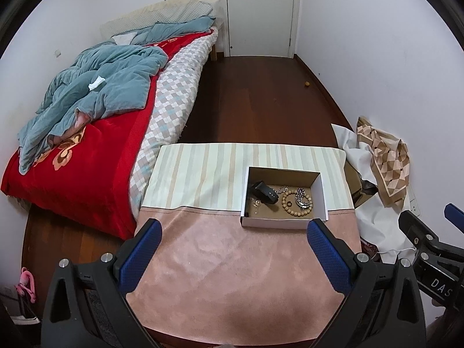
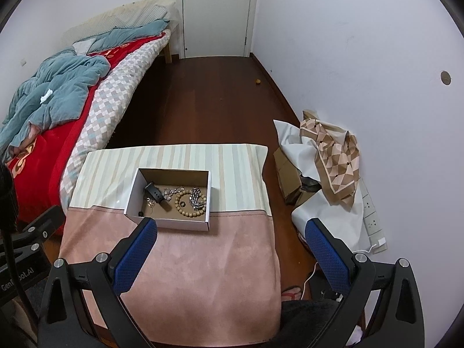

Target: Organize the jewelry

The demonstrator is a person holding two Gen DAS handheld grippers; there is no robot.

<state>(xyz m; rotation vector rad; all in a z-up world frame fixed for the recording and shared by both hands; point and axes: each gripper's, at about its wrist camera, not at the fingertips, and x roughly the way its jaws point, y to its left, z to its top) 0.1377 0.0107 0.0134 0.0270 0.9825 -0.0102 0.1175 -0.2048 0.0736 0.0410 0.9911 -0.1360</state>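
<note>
An open white cardboard box (image 1: 323,195) (image 2: 132,197) sits on a small table covered by a pink and striped cloth (image 1: 220,264) (image 2: 203,261). Inside lie a black watch band (image 1: 265,192) (image 2: 155,192), a wooden bead bracelet (image 1: 295,201) (image 2: 191,203), a silver chain bracelet (image 1: 302,198) (image 2: 196,198), a thin silver necklace (image 1: 282,189) (image 2: 172,190) and small earrings (image 1: 255,203) (image 2: 150,202). My left gripper (image 1: 234,226) is open and empty, hovering over the pink cloth just in front of the box. My right gripper (image 2: 232,226) is open and empty, to the right of the box.
A bed (image 1: 95,156) with a red blanket and blue quilt stands left of the table. A patterned scarf (image 1: 385,156) (image 2: 333,156), white bags and a cardboard box lie on the floor at the right by the wall. A white door (image 1: 261,11) is at the back.
</note>
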